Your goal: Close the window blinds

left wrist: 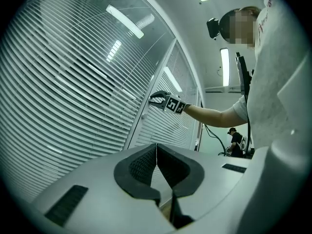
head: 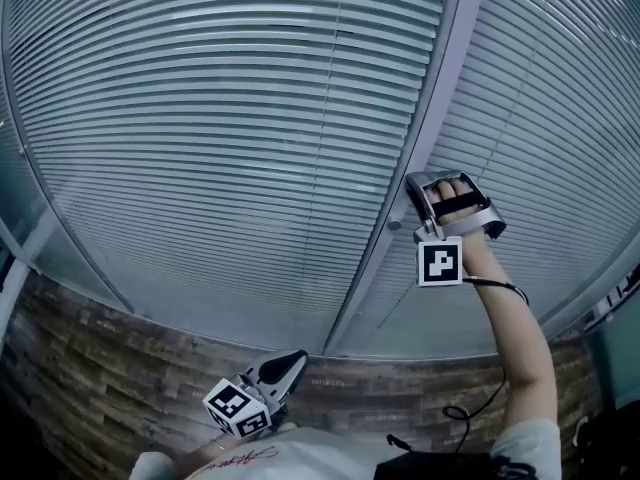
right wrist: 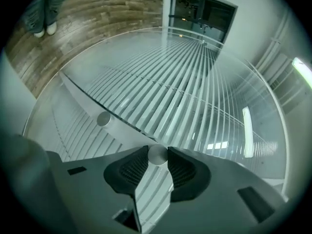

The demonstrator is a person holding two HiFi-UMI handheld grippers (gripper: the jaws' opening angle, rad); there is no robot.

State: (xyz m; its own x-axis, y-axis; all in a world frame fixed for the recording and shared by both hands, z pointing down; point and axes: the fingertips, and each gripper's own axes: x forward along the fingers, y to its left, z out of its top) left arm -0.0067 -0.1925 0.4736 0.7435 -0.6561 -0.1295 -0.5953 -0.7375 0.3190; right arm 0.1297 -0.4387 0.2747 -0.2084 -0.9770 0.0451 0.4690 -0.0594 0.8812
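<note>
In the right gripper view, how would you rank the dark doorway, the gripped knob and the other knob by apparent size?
1. dark doorway
2. gripped knob, though its nearness to the camera enlarges it
3. other knob

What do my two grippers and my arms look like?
Both the left hand-held gripper and the right hand-held gripper have pale grey bodies and black ribbed pads. Each carries a cube with black-and-white square markers. A thin black cable runs from the right one. The sleeve is short and white.
</note>
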